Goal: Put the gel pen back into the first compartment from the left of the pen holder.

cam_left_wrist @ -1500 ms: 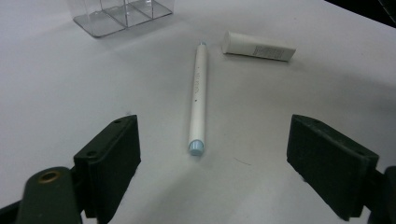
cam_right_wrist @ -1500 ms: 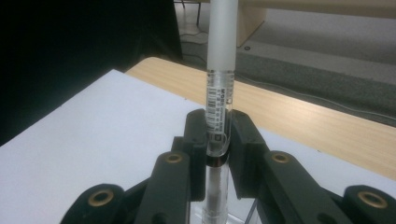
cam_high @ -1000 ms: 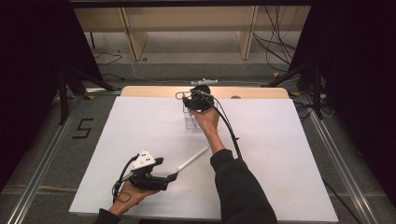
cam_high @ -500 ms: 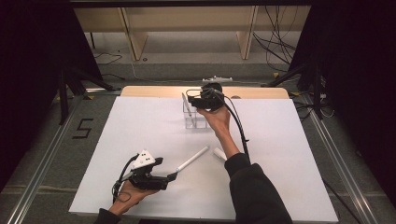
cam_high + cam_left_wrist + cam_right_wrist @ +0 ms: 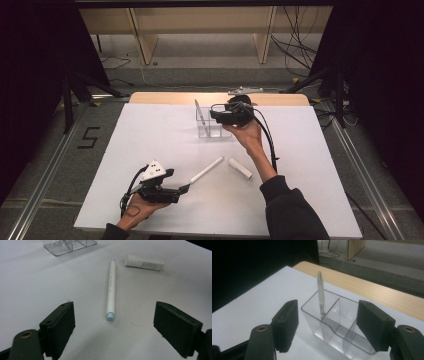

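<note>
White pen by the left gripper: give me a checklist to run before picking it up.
1. Left gripper open: ok, nothing between its pads.
2. White pen lined up between them: ok, lying flat just ahead, untouched.
3. Small white tube clear of the pen: ok, apart near its far end.
4. Clear organizer upright: ok, one pen already standing in it.
5. Right gripper out of the way: ok, open at the organizer, holding nothing.

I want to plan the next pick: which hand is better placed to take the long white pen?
Left. Its open gripper faces the pen, which lies just ahead between the fingers. The right gripper is by the holder.
</note>
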The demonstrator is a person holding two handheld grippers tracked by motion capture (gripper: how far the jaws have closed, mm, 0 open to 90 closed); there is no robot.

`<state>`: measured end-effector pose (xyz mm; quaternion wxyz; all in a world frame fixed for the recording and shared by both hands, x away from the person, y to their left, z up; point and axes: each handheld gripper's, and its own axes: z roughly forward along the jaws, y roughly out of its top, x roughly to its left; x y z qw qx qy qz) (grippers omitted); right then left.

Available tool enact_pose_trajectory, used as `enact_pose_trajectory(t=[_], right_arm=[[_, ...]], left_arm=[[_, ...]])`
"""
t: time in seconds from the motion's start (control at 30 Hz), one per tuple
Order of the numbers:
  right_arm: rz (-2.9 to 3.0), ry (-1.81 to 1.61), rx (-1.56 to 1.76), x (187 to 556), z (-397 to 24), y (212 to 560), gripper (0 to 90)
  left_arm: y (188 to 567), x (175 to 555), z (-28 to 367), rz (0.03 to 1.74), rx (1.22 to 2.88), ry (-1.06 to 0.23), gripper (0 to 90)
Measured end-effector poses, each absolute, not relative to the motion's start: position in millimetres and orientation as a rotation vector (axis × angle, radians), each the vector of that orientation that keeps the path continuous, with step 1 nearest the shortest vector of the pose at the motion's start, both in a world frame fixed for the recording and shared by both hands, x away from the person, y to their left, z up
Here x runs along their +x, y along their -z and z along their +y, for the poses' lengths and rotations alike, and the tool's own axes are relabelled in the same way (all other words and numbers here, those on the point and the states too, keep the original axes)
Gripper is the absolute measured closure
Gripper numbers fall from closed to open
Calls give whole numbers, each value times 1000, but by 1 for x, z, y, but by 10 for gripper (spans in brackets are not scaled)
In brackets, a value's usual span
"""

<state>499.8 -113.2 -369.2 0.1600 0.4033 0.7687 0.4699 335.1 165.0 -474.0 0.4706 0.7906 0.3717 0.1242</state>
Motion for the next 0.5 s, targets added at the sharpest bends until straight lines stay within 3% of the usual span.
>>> enact_pose_trajectory(t=[0.5], right_arm=[[2208,-1342,1138,473,-142,373,337]], left_arm=[[474,335,166,916,1929,-305,171]])
